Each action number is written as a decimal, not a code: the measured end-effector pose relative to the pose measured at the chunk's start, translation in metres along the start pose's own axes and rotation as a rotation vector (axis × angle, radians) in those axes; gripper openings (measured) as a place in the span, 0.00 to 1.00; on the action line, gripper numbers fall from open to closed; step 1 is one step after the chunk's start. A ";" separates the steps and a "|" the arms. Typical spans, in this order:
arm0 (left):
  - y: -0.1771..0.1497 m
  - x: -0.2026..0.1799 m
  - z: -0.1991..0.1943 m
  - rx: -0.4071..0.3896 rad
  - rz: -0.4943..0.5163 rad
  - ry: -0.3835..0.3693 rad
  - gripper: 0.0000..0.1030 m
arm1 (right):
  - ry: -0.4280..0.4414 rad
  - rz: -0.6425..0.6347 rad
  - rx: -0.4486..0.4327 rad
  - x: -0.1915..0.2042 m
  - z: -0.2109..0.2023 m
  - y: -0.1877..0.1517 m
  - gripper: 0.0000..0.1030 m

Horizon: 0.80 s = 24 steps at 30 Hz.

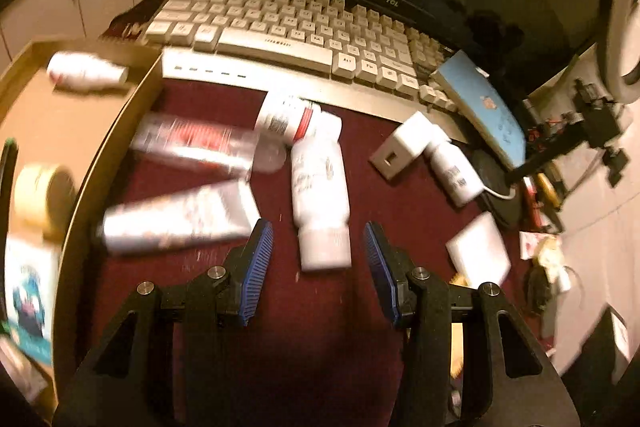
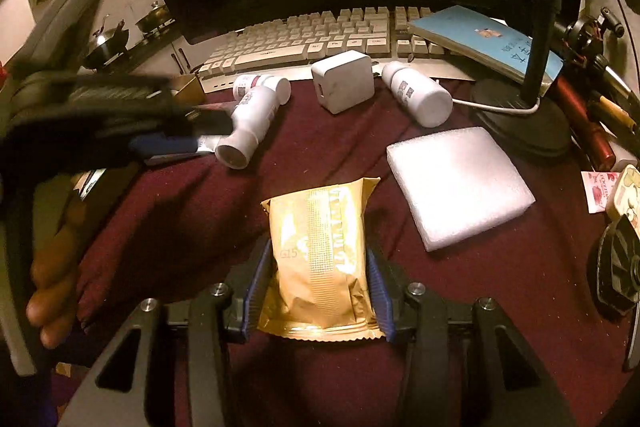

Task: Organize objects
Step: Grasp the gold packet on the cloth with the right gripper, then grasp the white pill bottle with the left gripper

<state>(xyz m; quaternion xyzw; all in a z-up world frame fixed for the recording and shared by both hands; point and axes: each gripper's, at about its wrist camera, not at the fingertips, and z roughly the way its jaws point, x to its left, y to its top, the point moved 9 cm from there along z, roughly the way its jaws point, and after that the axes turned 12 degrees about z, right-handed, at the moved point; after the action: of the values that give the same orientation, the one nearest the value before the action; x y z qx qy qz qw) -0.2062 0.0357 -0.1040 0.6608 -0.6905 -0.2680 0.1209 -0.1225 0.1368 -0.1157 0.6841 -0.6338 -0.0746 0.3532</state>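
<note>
My left gripper (image 1: 319,247) is open, its blue pads on either side of the cap end of a white bottle (image 1: 320,183) that lies on the dark red cloth (image 1: 312,347); I cannot tell whether they touch. Two white tubes (image 1: 192,143) (image 1: 176,219) and a red-banded bottle (image 1: 286,117) lie to its left. My right gripper (image 2: 318,259) is shut on a gold foil packet (image 2: 320,259). The left gripper (image 2: 168,143) shows blurred in the right wrist view beside the white bottle (image 2: 254,123).
A cardboard box (image 1: 104,163) at left holds a white bottle (image 1: 84,71), a tape roll (image 1: 44,199) and a printed pack. A keyboard (image 1: 288,23), white charger (image 2: 342,81), small bottle (image 2: 418,95), foam block (image 2: 460,183), blue booklet (image 2: 488,41) and lamp base (image 2: 520,123) lie around.
</note>
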 end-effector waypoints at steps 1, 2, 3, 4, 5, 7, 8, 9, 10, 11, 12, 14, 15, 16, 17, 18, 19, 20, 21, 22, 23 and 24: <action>0.003 -0.001 0.005 0.007 0.007 0.007 0.46 | 0.003 0.000 0.000 0.000 0.000 0.000 0.44; 0.005 -0.002 0.011 0.014 0.015 0.015 0.46 | 0.006 0.002 0.000 0.000 0.000 0.000 0.44; 0.006 -0.002 0.015 0.021 0.021 0.025 0.46 | 0.010 0.005 0.000 -0.001 0.000 0.000 0.44; 0.005 0.000 0.021 0.034 0.026 0.050 0.46 | 0.010 0.005 0.000 0.000 0.000 0.000 0.44; 0.004 0.001 0.024 0.035 0.030 0.071 0.46 | 0.013 0.006 -0.001 0.000 0.000 0.000 0.44; 0.003 0.003 0.026 0.024 0.046 0.103 0.45 | 0.015 0.009 -0.001 0.000 0.000 -0.001 0.44; 0.002 0.001 0.027 0.027 0.059 0.106 0.40 | 0.015 0.010 -0.001 0.001 0.000 -0.001 0.44; 0.001 0.000 0.027 0.021 0.075 0.106 0.35 | 0.014 0.009 -0.001 0.001 0.000 -0.001 0.44; 0.000 -0.001 0.027 0.019 0.081 0.110 0.33 | 0.013 0.006 -0.002 0.002 0.000 -0.001 0.44; -0.002 0.000 0.025 0.013 0.085 0.115 0.33 | 0.012 0.004 -0.001 0.002 0.000 0.000 0.44; -0.004 0.002 0.023 0.010 0.080 0.117 0.33 | 0.011 0.001 -0.001 0.003 0.001 0.000 0.44; -0.013 0.003 0.017 0.012 0.078 0.100 0.33 | 0.010 -0.001 -0.001 0.004 0.001 0.000 0.44; -0.019 0.003 0.013 0.016 0.080 0.093 0.33 | 0.011 0.000 0.000 0.004 0.001 -0.001 0.44; -0.030 0.004 0.005 0.018 0.081 0.087 0.33 | 0.013 0.001 0.000 0.004 0.000 -0.001 0.44; -0.038 0.005 -0.001 0.018 0.084 0.085 0.33 | 0.014 0.002 0.000 0.004 0.000 -0.001 0.44; -0.048 0.006 -0.008 0.018 0.086 0.084 0.33 | 0.016 0.005 -0.001 0.004 0.000 -0.001 0.45; -0.063 0.009 -0.018 0.018 0.080 0.081 0.33 | 0.018 0.006 -0.001 0.004 0.000 -0.001 0.45; -0.072 0.008 -0.024 0.015 0.077 0.079 0.33 | 0.019 0.005 -0.001 0.004 0.000 0.000 0.45; -0.081 0.008 -0.030 0.016 0.075 0.077 0.33 | 0.017 0.003 -0.001 0.004 0.000 0.000 0.45; -0.090 0.008 -0.036 0.017 0.070 0.072 0.33 | 0.014 0.000 -0.001 0.004 0.001 0.000 0.45; -0.100 0.009 -0.042 0.016 0.052 0.064 0.33 | 0.010 -0.004 -0.001 0.005 0.001 -0.001 0.45; -0.106 0.009 -0.046 0.017 0.034 0.054 0.33 | 0.005 -0.008 -0.002 0.005 0.001 -0.001 0.45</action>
<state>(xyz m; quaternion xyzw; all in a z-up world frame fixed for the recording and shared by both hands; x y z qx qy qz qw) -0.0935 0.0191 -0.1238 0.6572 -0.7003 -0.2421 0.1382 -0.1213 0.1313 -0.1152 0.6866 -0.6300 -0.0748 0.3550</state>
